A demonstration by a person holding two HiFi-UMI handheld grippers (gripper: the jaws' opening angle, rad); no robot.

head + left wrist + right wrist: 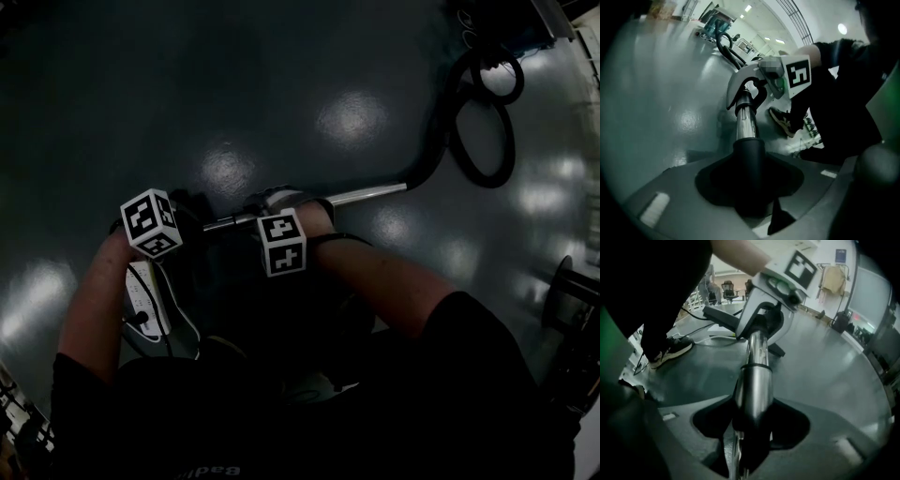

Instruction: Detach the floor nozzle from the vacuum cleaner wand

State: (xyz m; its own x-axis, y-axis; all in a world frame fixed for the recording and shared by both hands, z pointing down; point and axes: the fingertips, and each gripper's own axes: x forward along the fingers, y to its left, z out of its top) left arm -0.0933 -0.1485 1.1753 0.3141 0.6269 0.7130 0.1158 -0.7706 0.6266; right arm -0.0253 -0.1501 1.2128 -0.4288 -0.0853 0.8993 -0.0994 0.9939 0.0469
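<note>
The chrome wand lies nearly level above the dark floor, with a black hose at its far end. My left gripper is shut on the black collar at the wand's near end. In the left gripper view the collar fills the gap in the left gripper, and the chrome wand runs on from it to the right gripper. My right gripper is shut on the chrome wand. Behind the left gripper lies a dark flat nozzle head.
The hose coils in loops at the back right. A pale flat device with a cable lies under my left arm. The person's shoe and loose cables are on the floor. A dark stand sits at the right edge.
</note>
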